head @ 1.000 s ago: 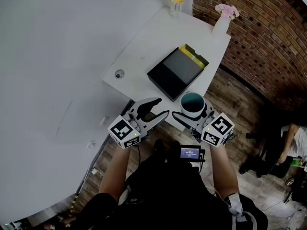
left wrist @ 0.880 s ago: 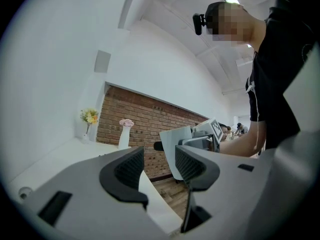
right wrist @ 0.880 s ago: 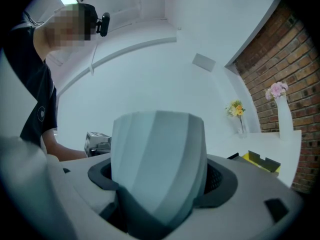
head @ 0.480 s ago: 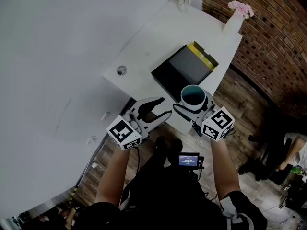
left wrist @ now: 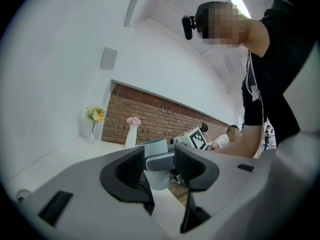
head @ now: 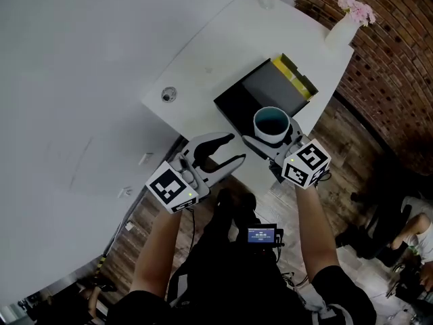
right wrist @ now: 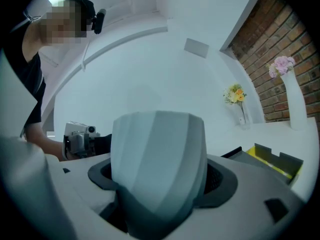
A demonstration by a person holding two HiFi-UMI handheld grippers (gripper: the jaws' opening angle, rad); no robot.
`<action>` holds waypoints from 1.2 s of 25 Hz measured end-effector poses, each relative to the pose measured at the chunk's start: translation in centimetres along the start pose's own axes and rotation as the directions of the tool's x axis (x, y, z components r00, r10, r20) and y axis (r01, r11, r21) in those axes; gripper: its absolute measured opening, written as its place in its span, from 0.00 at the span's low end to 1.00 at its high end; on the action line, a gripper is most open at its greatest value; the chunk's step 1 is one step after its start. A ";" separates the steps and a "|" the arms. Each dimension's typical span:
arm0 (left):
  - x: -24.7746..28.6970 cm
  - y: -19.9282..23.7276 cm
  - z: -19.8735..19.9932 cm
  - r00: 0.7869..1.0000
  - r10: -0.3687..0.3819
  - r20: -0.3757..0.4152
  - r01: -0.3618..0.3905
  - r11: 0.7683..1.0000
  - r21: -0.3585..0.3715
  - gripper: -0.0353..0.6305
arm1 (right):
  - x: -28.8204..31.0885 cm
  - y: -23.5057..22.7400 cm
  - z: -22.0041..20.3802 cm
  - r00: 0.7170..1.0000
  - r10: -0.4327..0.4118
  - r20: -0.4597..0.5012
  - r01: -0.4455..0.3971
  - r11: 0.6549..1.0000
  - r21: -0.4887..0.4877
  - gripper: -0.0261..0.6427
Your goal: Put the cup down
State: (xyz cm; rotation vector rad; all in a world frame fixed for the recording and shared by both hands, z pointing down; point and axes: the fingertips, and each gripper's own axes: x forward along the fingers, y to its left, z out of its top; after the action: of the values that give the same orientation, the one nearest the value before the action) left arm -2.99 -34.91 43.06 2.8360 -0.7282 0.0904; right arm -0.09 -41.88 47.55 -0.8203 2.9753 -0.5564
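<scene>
Right gripper [head: 270, 139], in the head view, clasps the pale faceted cup with a teal inside [head: 271, 122] over the white table's [head: 203, 66] near edge; the left gripper view shows the left gripper [left wrist: 160, 160] spread and empty; the right gripper view shows jaws pressed on the cup's sides.

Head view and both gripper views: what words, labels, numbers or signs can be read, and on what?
No legible text in any view.
Small screen at the person's chest: lit characters, too small to read.
Cubes on left gripper and right gripper: square marker patterns only, no words.
</scene>
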 end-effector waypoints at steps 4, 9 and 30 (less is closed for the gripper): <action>0.2 0.6 -0.3 1.000 0.012 0.003 -0.012 1.000 -0.009 0.34 | 1.6 -1.4 -0.8 1.000 0.004 -0.024 -0.004 1.000 0.004 0.65; 0.1 1.3 -0.9 1.000 0.031 0.001 -0.031 0.999 -0.024 0.34 | 3.4 -2.9 -1.8 0.998 0.005 -0.056 -0.004 1.000 0.011 0.65; 0.2 2.6 -1.7 0.999 0.049 0.017 -0.048 0.997 -0.058 0.34 | 6.1 -3.9 -3.1 0.996 -0.028 -0.083 0.017 0.992 -0.126 0.65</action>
State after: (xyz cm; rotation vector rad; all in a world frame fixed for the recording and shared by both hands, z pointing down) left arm -4.09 -36.85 45.19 2.7684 -0.7910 0.0496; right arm -3.71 -46.97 52.26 -0.8605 3.1096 -0.4193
